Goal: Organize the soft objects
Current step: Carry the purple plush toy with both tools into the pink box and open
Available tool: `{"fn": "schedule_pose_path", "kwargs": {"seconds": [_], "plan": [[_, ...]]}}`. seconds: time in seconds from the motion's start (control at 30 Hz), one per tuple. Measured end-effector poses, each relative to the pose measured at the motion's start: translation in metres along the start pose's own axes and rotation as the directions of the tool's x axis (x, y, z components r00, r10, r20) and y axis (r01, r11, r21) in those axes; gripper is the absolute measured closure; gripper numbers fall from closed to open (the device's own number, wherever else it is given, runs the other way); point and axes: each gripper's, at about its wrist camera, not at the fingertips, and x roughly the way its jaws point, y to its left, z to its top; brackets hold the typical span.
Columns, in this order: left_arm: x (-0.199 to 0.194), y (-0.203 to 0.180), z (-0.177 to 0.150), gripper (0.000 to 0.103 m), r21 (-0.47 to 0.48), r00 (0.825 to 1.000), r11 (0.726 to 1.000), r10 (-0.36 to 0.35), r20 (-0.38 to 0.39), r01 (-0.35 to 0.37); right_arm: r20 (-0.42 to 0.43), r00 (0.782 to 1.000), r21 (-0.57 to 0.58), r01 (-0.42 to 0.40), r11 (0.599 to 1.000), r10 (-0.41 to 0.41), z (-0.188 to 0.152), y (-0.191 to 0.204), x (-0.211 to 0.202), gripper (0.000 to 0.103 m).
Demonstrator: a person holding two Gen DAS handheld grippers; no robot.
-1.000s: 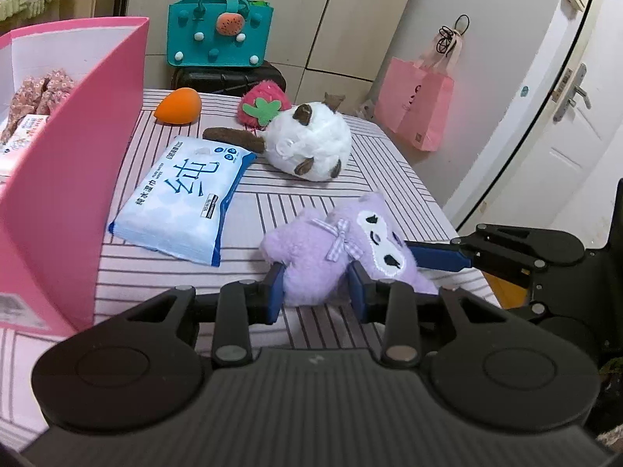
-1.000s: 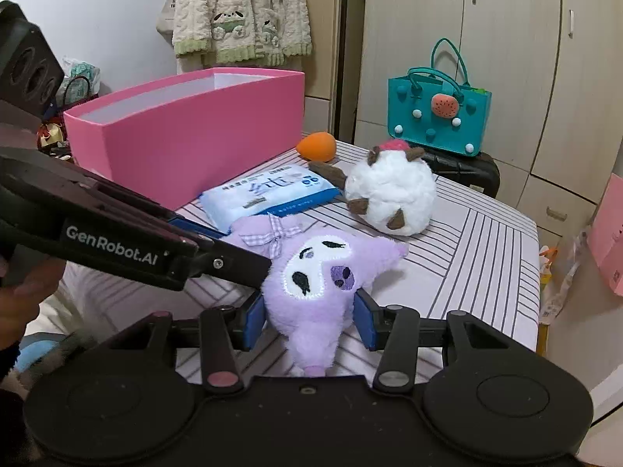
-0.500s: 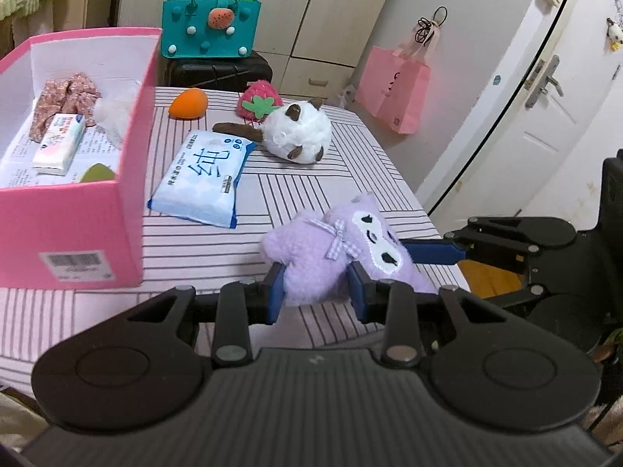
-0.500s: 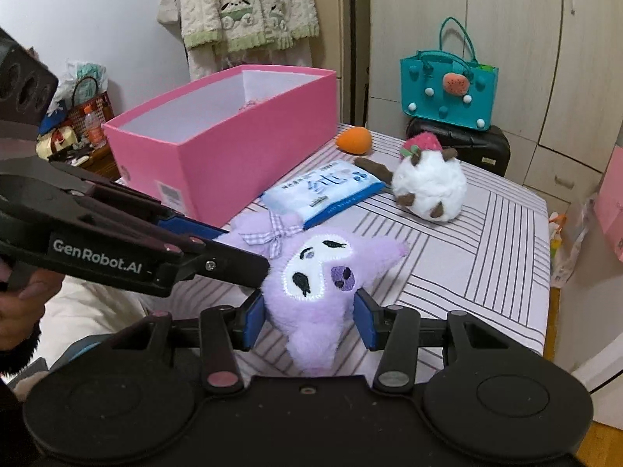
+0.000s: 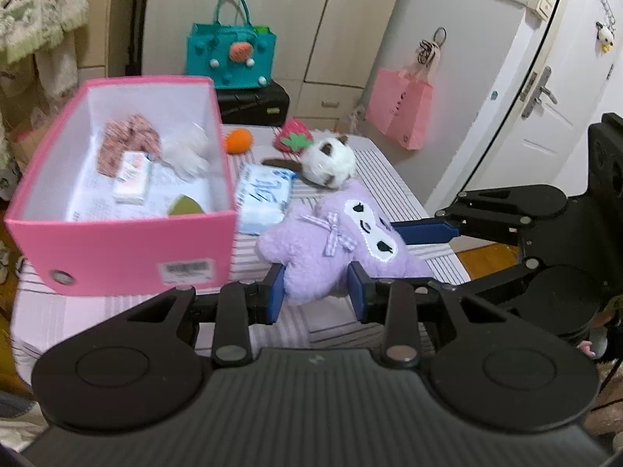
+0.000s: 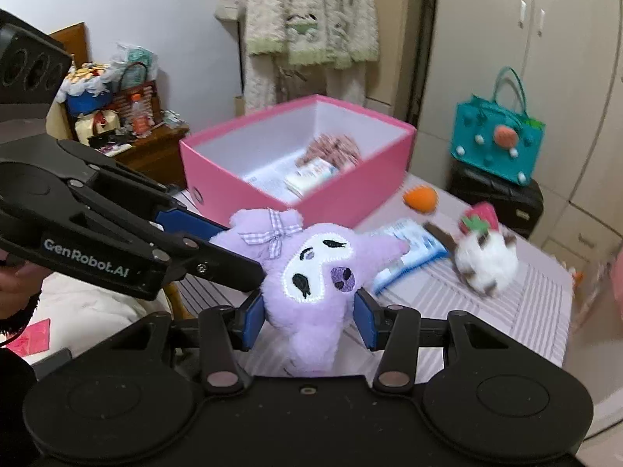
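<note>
Transfer stage: both grippers clamped on purple plush doll
Left gripper (image 5: 316, 292) and right gripper (image 6: 308, 319) hold the purple plush doll (image 6: 311, 272) above the striped table (image 5: 117, 311); open pink cardboard box (image 5: 117, 249) at 10 o'clock holds some items, four remain outside

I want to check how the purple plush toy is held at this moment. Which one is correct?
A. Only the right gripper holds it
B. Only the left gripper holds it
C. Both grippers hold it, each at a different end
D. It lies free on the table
C: the left gripper has its jaws closed on one end of the purple plush toy, and the right gripper clamps the other end.
</note>
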Motion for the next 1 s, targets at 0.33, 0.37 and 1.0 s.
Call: {"fn": "schedule_pose_path", "kwargs": {"seconds": [0.33, 0.37, 1.0], "plan": [[-0.021, 0.056, 0.039, 0.07, 0.008, 0.994, 0.997, 0.077, 0.084, -0.078, 0.084, 0.996, -0.061, -0.005, 0.998, 0.01, 0.064, 0.015, 0.041, 0.049], [-0.02, 0.063, 0.043, 0.07, 0.005, 0.992, 0.996, 0.087, 0.091, -0.088, 0.087, 0.996, -0.071, -0.006, 0.997, 0.012, 0.071, 0.015, 0.048, 0.049], [0.098, 0.187, 0.142, 0.07, -0.123, 0.977, 0.972, 0.191, -0.094, -0.202, -0.052, 0.998, -0.132, -0.031, 0.991, 0.024, 0.16, -0.042, 0.209, 0.049]]}}
